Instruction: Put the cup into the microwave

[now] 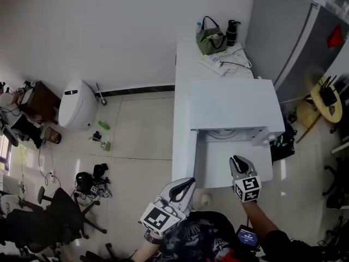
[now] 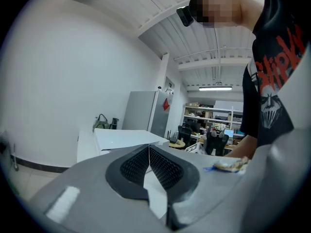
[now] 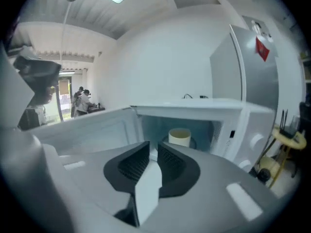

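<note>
Cream cup (image 3: 180, 137) upright inside the open white microwave (image 3: 194, 111) at the centre of the right gripper view, right tongs (image 3: 154, 154) below it narrow and empty, left tongs (image 2: 148, 152) closed tip to tip on nothing

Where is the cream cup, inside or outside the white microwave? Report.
Inside: the cream cup stands upright within the open white microwave.

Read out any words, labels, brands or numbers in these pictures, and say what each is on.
"Slipk...", roughly: red stylised lettering on the person's black T-shirt, cut off.
Red sign on the grey fridge: too small to read.
Microwave control panel: nothing legible.
</note>
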{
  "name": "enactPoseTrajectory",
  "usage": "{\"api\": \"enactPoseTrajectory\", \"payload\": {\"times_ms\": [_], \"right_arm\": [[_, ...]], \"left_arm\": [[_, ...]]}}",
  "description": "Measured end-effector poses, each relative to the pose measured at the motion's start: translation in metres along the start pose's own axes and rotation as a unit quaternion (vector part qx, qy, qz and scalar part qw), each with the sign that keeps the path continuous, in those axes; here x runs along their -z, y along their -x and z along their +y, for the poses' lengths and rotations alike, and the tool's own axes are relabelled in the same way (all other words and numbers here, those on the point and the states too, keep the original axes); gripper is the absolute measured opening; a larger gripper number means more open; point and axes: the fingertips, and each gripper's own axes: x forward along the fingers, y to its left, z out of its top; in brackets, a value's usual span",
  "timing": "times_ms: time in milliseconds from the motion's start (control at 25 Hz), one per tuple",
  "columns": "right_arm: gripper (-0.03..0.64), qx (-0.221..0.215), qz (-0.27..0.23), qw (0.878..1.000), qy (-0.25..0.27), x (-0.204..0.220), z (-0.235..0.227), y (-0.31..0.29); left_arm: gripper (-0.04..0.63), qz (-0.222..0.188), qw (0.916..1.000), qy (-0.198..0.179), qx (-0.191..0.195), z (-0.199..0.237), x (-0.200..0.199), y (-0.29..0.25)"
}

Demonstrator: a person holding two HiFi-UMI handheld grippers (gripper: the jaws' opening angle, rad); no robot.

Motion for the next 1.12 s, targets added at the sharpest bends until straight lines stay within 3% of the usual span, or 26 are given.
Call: {"api": "enactPoseTrajectory", "payload": {"times_ms": [80, 200, 280, 400, 520, 680, 880, 1120], "right_arm": [[-0.002, 0.015, -0.021, 0.999, 0.032, -0.031, 0.03, 0.053], [-0.002, 0.063, -0.043, 0.995, 0.062, -0.06, 0.073, 0.104], [-0.002, 0.088, -0.057, 0.993, 0.057, -0.073, 0.102, 0.127], [-0.003, 0.114, -0.06, 0.99, 0.062, -0.083, 0.131, 0.173], [-0.003, 0.124, -0.048, 0.99, 0.053, -0.073, 0.139, 0.213], [-0.003, 0.134, -0.076, 0.988, 0.026, -0.06, 0.139, 0.27], [-0.003, 0.096, -0.125, 0.987, 0.024, -0.036, 0.146, 0.36], [-0.003, 0.076, -0.153, 0.985, 0.034, 0.005, 0.119, 0.474]], "left_arm": [[0.002, -0.016, 0.9995, 0.009, 0.027, -0.005, -0.003, 0.006], [0.002, -0.031, 0.9969, 0.01, 0.071, -0.011, 0.008, 0.019], [0.002, -0.015, 0.9949, -0.004, 0.1, -0.018, 0.022, 0.026], [0.002, -0.012, 0.9876, -0.001, 0.156, -0.054, 0.024, 0.026], [0.002, -0.012, 0.9823, -0.02, 0.186, -0.093, 0.018, 0.026], [0.002, -0.004, 0.9826, -0.033, 0.183, -0.142, 0.019, 0.043], [0.002, 0.014, 0.9878, -0.044, 0.148, -0.239, 0.046, 0.056], [0.002, 0.009, 0.9929, -0.01, 0.118, -0.376, 0.079, 0.048]]}}
